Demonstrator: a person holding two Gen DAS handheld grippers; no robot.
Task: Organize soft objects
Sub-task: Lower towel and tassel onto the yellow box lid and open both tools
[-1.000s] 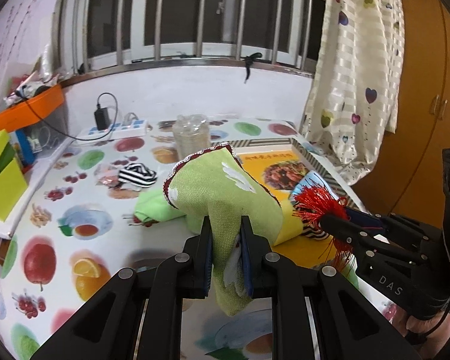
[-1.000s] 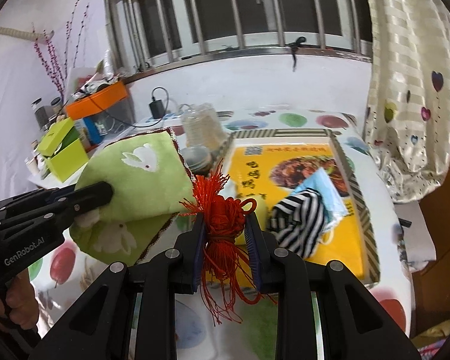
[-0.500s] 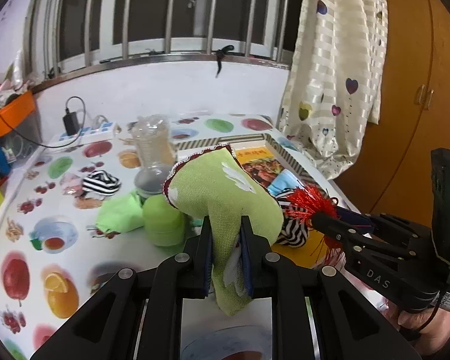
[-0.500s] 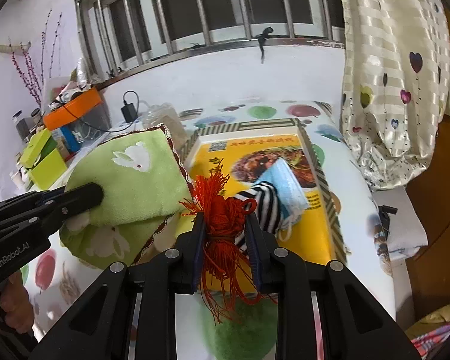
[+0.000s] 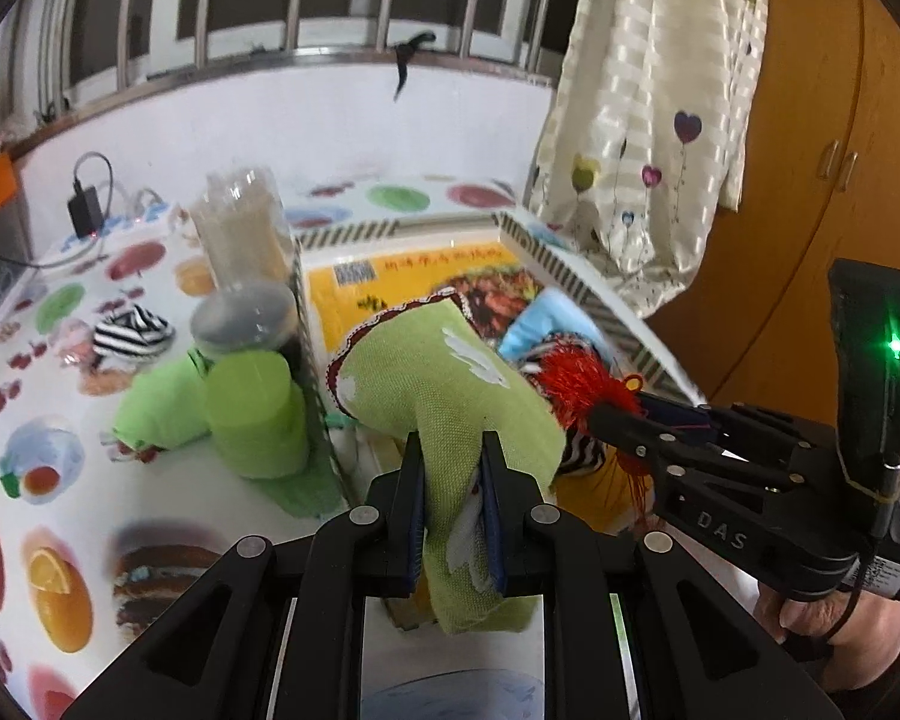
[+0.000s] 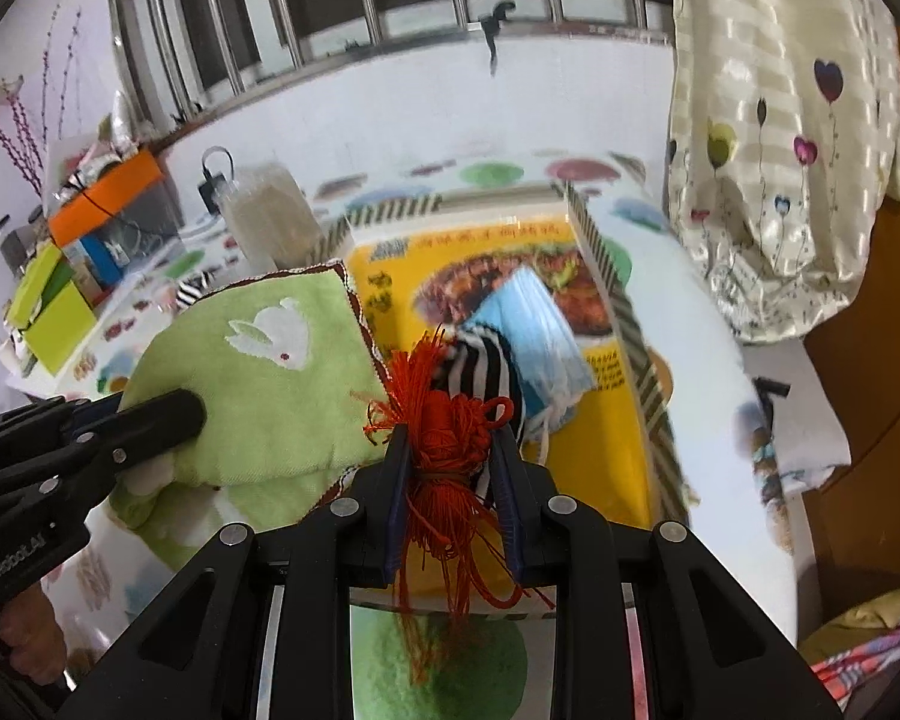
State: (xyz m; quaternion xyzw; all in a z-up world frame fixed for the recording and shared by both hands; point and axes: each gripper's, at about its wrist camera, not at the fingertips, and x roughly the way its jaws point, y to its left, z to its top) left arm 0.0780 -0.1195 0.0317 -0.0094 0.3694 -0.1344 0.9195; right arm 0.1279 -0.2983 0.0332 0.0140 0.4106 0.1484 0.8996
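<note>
Left wrist view: left gripper (image 5: 450,516) clamped on green towel (image 5: 450,396), right gripper (image 6: 450,498) pinching red tassel (image 6: 444,438); both now nearer yellow tray (image 6: 594,462), lower centre; likely about to deposit

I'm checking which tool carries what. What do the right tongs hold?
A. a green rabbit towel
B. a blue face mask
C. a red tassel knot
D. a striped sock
C: the right tongs are clamped on the red tassel knot, its threads hanging below.
</note>
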